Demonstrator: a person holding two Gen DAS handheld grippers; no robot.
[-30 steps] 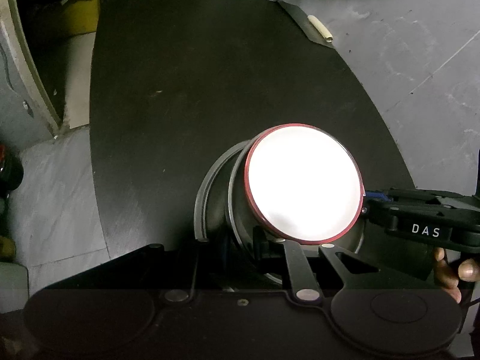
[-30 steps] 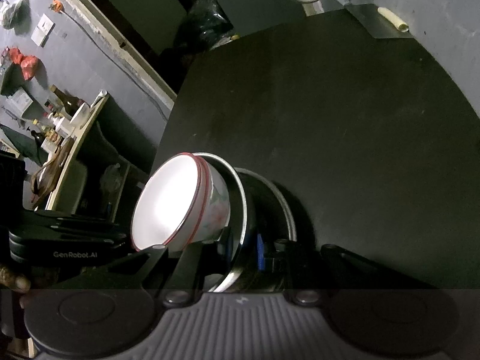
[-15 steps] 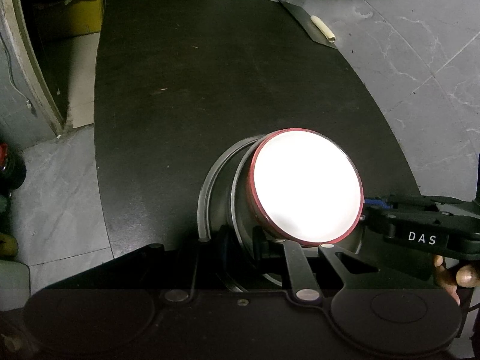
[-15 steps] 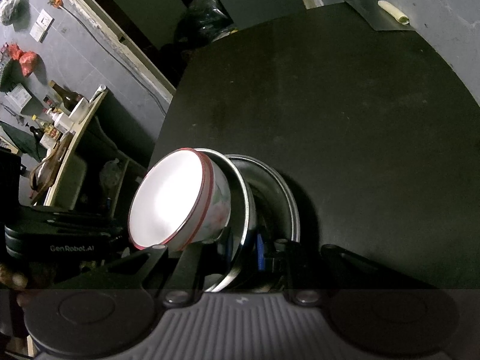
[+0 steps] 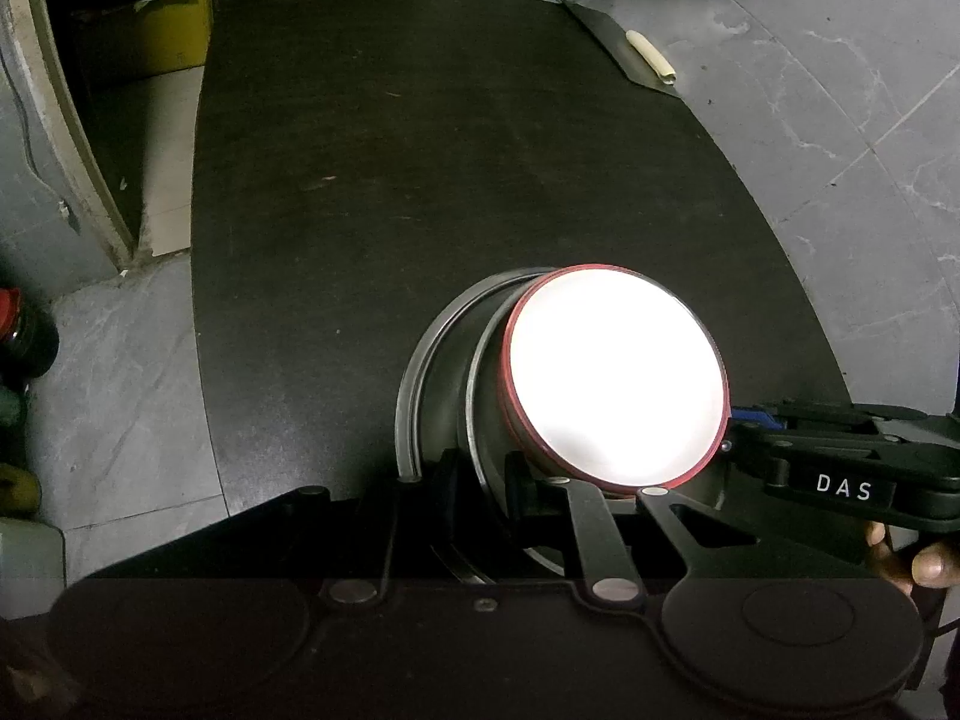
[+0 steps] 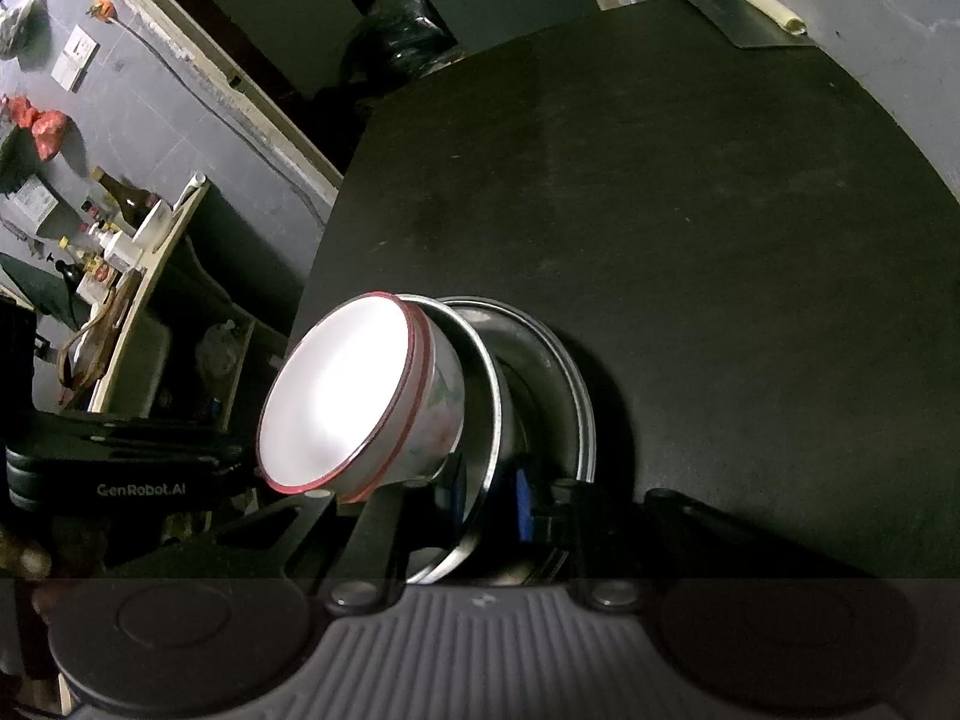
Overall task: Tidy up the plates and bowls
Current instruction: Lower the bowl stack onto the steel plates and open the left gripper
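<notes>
Bowls and plates hung tilted over the black table (image 5: pixel 420 180): the red-rimmed white bowl (image 5: pixel 618 384) nested in two steel plates (image 5: pixel 438 360) at four o'clock. Left gripper (image 5: pixel 480 468) clamped the plates' rims. Right gripper (image 6: pixel 504 498) pinched the plates' edge, its jaws easing apart.

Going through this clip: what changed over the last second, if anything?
Nothing was taken hold of or let go. The left tool and right tool stay clamped on the tilted steel plates, with the red-rimmed bowl still nested in them above the black table. The stack only drifts very slightly in both views.
</notes>
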